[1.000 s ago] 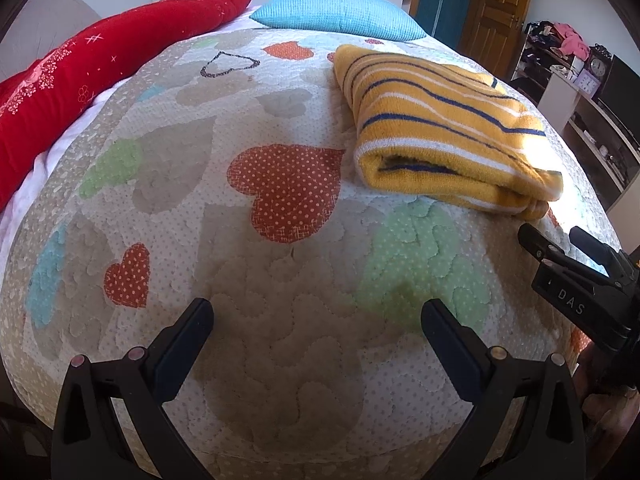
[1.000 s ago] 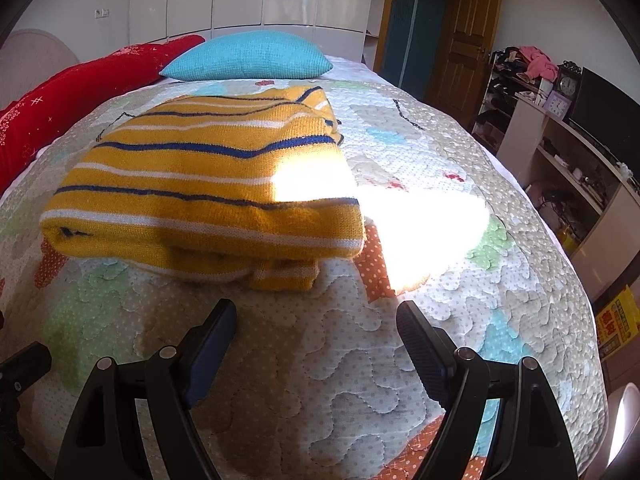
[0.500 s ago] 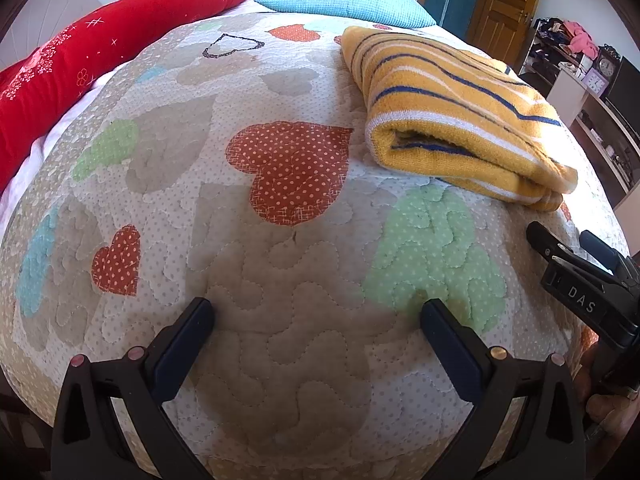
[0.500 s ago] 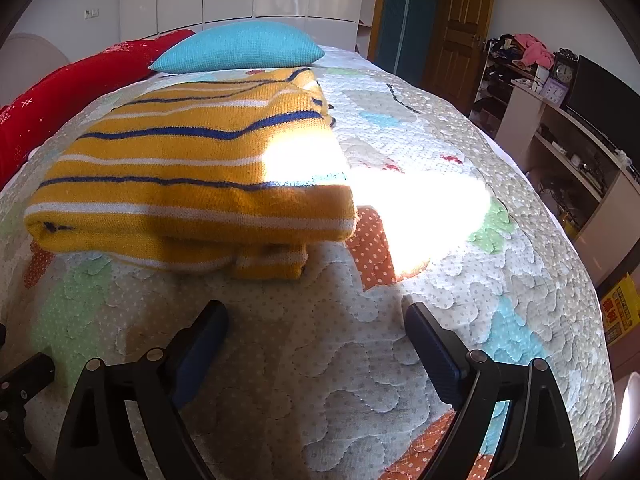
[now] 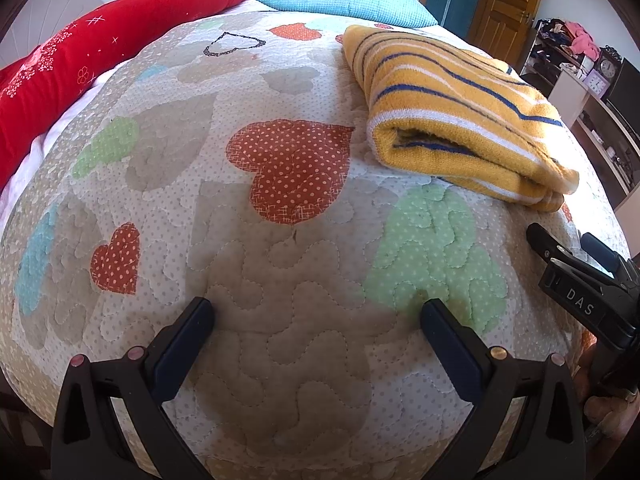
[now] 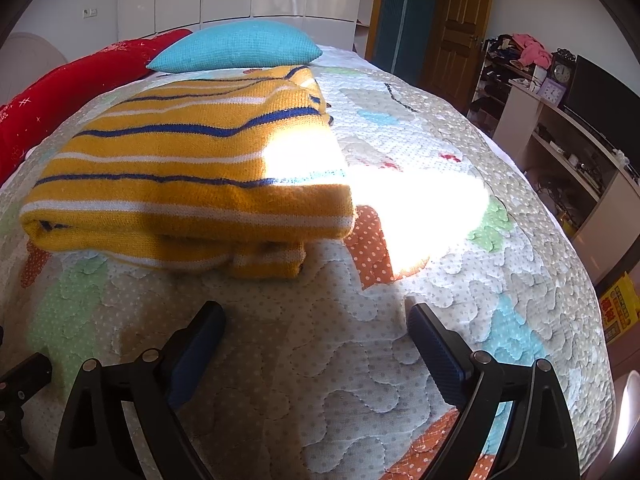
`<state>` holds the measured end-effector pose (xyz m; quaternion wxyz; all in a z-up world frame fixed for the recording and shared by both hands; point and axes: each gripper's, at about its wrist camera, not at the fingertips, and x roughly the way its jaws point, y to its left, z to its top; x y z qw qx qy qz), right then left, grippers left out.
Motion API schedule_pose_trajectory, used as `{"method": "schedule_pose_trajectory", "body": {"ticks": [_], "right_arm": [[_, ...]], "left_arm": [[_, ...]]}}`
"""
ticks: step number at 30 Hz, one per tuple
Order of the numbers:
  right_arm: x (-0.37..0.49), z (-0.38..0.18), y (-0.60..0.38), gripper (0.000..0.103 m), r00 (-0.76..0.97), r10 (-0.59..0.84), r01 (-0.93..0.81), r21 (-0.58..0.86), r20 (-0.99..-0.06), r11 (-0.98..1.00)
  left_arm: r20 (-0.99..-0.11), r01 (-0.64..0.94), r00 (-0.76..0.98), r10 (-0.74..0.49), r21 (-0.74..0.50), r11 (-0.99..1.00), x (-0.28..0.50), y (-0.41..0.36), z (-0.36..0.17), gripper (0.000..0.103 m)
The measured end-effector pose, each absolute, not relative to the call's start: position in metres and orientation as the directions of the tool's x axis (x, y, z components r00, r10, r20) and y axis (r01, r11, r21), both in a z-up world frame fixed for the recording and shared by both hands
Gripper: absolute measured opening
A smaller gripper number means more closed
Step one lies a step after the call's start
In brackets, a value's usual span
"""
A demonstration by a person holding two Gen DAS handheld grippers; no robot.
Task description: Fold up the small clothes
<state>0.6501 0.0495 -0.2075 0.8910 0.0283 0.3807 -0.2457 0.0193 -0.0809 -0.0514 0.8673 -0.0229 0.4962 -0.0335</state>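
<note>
A yellow knit sweater with blue and white stripes (image 5: 452,108) lies folded in a thick rectangle on the heart-patterned quilt (image 5: 280,240); it also shows in the right wrist view (image 6: 188,168). My left gripper (image 5: 316,314) is open and empty over the quilt, to the left of and in front of the sweater. My right gripper (image 6: 314,312) is open and empty, just in front of the sweater's near edge. Part of the right gripper shows at the right edge of the left wrist view (image 5: 580,280).
A long red cushion (image 5: 100,52) lies along the bed's left side and a turquoise pillow (image 6: 240,50) at its head. A shelf unit (image 6: 560,136) with clocks and a dark screen stands to the right. A wooden door (image 6: 456,28) is behind.
Both grippers have moved a little forward and lower toward the bed, so the sweater looks larger. Both stay open and empty. The sweater has not moved.
</note>
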Motion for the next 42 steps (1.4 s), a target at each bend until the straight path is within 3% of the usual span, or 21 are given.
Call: {"method": "schedule_pose_trajectory", "body": {"ticks": [7,16,42], "right_arm": [[0.651,-0.201,0.058,0.096,0.567,-0.458,0.466,-0.191,-0.685,0.864],[0.648,-0.187,0.086,0.096,0.551,-0.618,0.462,-0.411,-0.561,0.786],[0.649,-0.188,0.067,0.096,0.515,-0.600,0.485,-0.369,-0.612,0.793]], "left_arm": [[-0.857,0.041,0.507,-0.087,-0.077,0.996,0.019,-0.080,-0.053,0.103],[-0.862,0.026,0.503,-0.064,-0.059,0.998,0.020,-0.083,-0.054,0.103],[-0.869,0.015,0.493,-0.049,-0.047,0.999,0.021,-0.084,-0.052,0.103]]}}
